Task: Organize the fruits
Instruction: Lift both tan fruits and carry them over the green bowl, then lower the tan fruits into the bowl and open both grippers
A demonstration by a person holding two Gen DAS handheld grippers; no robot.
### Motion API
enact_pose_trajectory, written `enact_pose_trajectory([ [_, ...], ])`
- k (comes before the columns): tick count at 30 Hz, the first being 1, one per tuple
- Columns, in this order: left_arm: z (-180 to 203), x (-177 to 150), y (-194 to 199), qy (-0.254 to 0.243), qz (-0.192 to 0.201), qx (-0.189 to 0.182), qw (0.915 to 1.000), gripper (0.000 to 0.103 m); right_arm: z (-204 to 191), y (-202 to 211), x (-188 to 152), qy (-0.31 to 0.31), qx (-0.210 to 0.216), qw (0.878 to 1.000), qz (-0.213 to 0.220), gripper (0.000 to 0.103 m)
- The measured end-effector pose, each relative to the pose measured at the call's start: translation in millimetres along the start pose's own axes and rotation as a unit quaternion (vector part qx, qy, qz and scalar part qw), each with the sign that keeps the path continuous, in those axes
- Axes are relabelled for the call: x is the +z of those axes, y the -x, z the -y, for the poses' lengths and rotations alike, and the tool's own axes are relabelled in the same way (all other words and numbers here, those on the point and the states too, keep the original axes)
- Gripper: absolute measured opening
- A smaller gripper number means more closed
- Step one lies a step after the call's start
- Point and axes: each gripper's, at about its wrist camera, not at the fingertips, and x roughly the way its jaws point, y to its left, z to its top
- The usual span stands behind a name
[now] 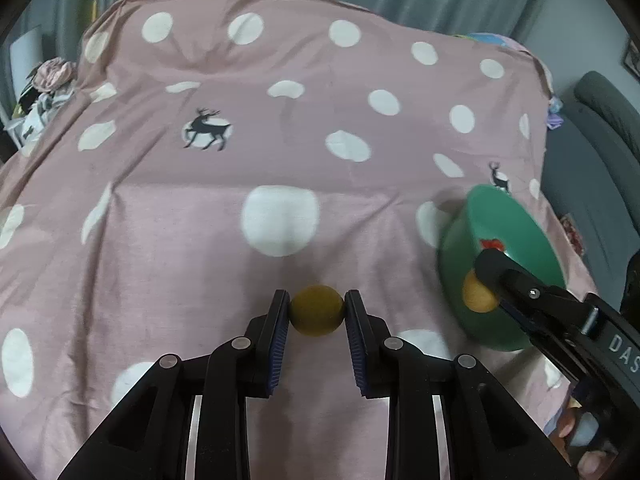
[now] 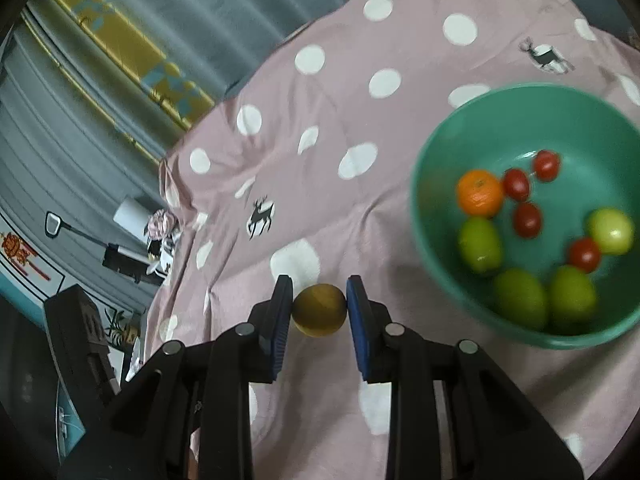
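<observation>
So both grippers had a fruit each here: the left gripper [image 1: 317, 312] was clamped on a round brownish-yellow fruit [image 1: 317, 311], blue pads pressing it from both sides, sitting right at the fingertips above the pink polka-dot sheet [image 1: 200, 208]. The right gripper [image 2: 319, 309] was closed on a second yellow-brown fruit [image 2: 319, 310] the same way, squeezed between its pads out at the tips. In the left wrist view you could see that right gripper [image 1: 486, 280] reaching in from the right with its fruit [image 1: 478, 294] in front of the green bowl [image 1: 516, 216]. From the right wrist view the bowl [image 2: 440, 248] was off to the gripper's right on the sheet [image 2: 340, 120], already holding an orange [image 2: 480, 193], four green fruits [image 2: 480, 245] and four small red tomatoes [image 2: 527, 220]
</observation>
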Motion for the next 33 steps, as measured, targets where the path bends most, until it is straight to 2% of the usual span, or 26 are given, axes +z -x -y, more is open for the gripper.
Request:
enact_pose_trajectory([
  [9, 61.3, -2.1, -4.3, -0.050, 0.016, -0.037, 0.9980, 0.028, 51.8, 48.0, 11.0, -0.054, -0.011, 0.997, 0.055, 0.028],
  [14, 100.4, -7.4, -9.2, -0.086, 0.020, -0.077, 0.9931, 0.028, 75.2, 63.3, 9.8, -0.085, -0.013, 0.994, 0.068, 0.028],
  [18, 123.9, -11.3, -15.0, -0.100, 0.030, -0.086, 0.9908, 0.028, 84.3, 75.6, 9.6, -0.089, -0.025, 0.993, 0.077, 0.028],
  [24, 139.5, -10.3, -26.5, -0.085, 0.041, -0.116, 0.9887, 0.028, 102.7, 82.5, 9.5, -0.102, -0.041, 0.991, 0.080, 0.028],
  [28, 145.3, -8.2, -35.0, -0.075, 0.035, -0.141, 0.9865, 0.028, 114.5, 81.7, 9.8, -0.116, -0.047, 0.989, 0.075, 0.028],
  [33, 151.4, -11.0, -46.8, -0.065, 0.029, -0.139, 0.9877, 0.028, 115.3, 82.3, 11.9, -0.114, -0.050, 0.989, 0.078, 0.029],
])
